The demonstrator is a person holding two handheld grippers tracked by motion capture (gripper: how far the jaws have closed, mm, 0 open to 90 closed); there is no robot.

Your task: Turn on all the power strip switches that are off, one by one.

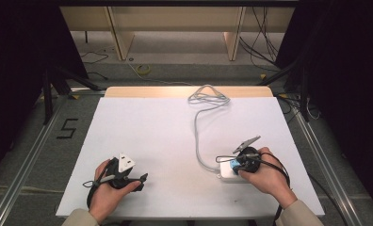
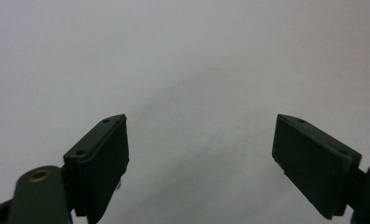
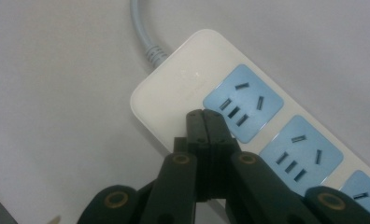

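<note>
Right tongs (image 3: 205, 114), closed and empty, rest on the strip (image 3: 192, 79) at its cable end; left tongs (image 2: 199, 158) wide, far left.

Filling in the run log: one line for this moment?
left gripper: open, over bare table | right gripper: shut, tips on power strip

Soft, even light; dark, grainy surroundings

Grey carpeted floor (image 1: 38, 155), taped 5 (image 1: 68, 128), wooden desk legs (image 1: 120, 37), dark curtains (image 1: 15, 70), loose cables (image 1: 264, 42)
</note>
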